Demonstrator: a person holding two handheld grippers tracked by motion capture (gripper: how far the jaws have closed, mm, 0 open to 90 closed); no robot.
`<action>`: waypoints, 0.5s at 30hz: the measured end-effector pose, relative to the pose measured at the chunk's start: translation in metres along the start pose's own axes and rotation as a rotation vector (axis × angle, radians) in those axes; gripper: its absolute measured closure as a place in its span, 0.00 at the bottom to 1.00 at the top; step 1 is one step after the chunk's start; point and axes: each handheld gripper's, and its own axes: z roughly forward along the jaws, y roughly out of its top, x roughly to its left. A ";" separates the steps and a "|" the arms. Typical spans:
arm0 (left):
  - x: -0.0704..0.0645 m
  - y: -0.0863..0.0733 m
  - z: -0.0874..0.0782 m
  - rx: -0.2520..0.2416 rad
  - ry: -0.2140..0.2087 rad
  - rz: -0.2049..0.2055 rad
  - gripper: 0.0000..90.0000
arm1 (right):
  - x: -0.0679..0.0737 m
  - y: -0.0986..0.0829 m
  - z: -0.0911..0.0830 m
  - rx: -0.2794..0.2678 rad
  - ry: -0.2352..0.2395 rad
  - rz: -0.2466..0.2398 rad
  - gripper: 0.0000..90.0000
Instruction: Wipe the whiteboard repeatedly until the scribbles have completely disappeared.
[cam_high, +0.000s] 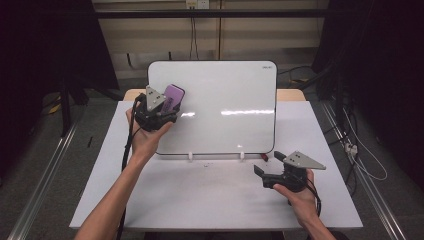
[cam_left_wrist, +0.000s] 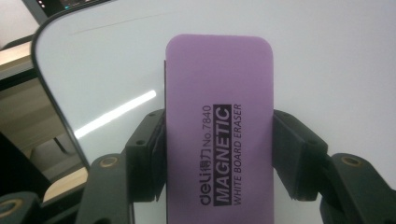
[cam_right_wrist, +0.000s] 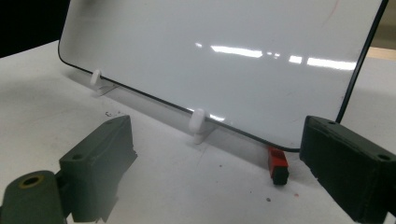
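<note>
A white board (cam_high: 225, 105) with a thin black rim leans back on two white feet (cam_right_wrist: 198, 125) at the far side of the table. My left gripper (cam_high: 167, 107) is shut on a purple magnetic whiteboard eraser (cam_left_wrist: 219, 126), held flat against the board's upper left part (cam_left_wrist: 327, 56); the eraser (cam_high: 173, 95) sticks up past the jaws. My right gripper (cam_high: 267, 167) rests low on the table near the board's lower right corner, open, with nothing between its jaws. A small red and black piece (cam_right_wrist: 278, 165) lies on the table just below that corner.
The white table (cam_high: 200, 200) reaches from the board to its front edge. Dark floor, cables and metal rails run along both sides of the table. A few dark specks mark the tabletop in front of the board.
</note>
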 end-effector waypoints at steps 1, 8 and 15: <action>-0.002 0.000 -0.002 -0.005 -0.014 -0.009 0.46 | 0.000 0.000 0.000 0.001 0.001 0.001 0.11; -0.011 -0.011 -0.008 -0.018 -0.055 -0.043 0.46 | 0.002 -0.001 0.000 0.012 0.013 0.001 0.10; -0.017 -0.021 -0.015 -0.028 -0.085 -0.065 0.46 | 0.004 -0.002 -0.001 0.015 0.019 0.002 0.09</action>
